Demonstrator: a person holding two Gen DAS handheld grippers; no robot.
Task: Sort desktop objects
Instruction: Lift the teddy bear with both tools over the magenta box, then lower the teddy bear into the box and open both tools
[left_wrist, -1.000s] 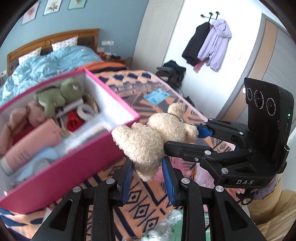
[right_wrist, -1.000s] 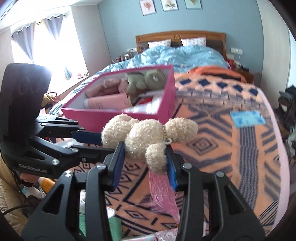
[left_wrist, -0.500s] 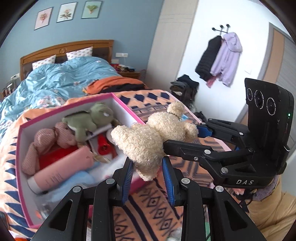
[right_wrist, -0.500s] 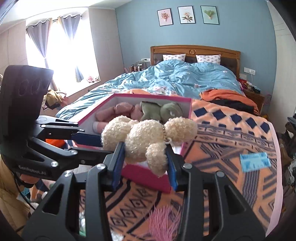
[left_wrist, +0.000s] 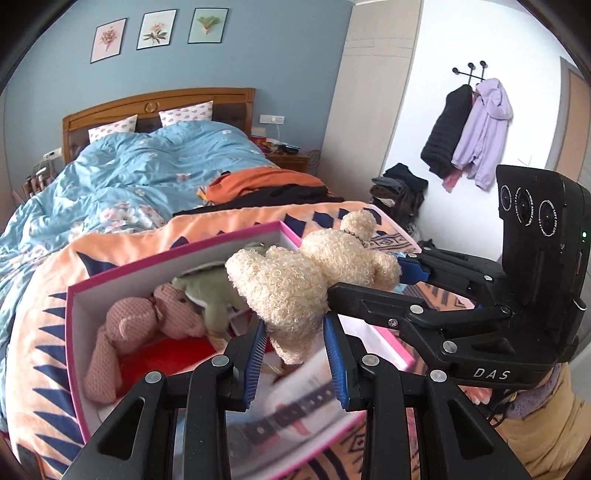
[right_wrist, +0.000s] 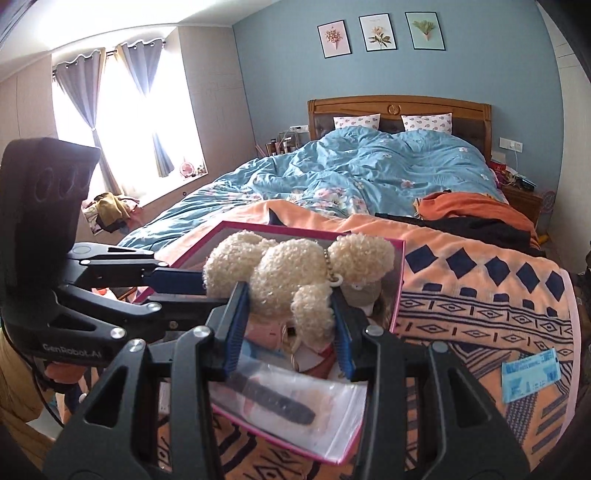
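1. We hold the cream plush teddy bear (left_wrist: 295, 284) between both tools at once: our left gripper (left_wrist: 295, 354) pinches its lower end between the blue pads, and our right gripper (right_wrist: 290, 325) pinches its middle, one curly limb hanging down between the fingers.
2. The bear hangs in the air above the open pink box (left_wrist: 74, 332), clear of its contents.
3. Inside the box we see a green plush frog (left_wrist: 210, 295), a pink knitted plush (left_wrist: 122, 332) lying on something red, and a clear zip bag (right_wrist: 295, 417) with a dark strap inside, lying at the near end.
4. The box sits on an orange patterned blanket (right_wrist: 480, 295) over the bed; a blue packet (right_wrist: 530, 374) lies on the blanket well apart from the box.
5. A ball chain (right_wrist: 327, 269) rings the bear's neck.
6. We read "DAS" on the right tool's body and "GenRobot.AI" on the left one's.
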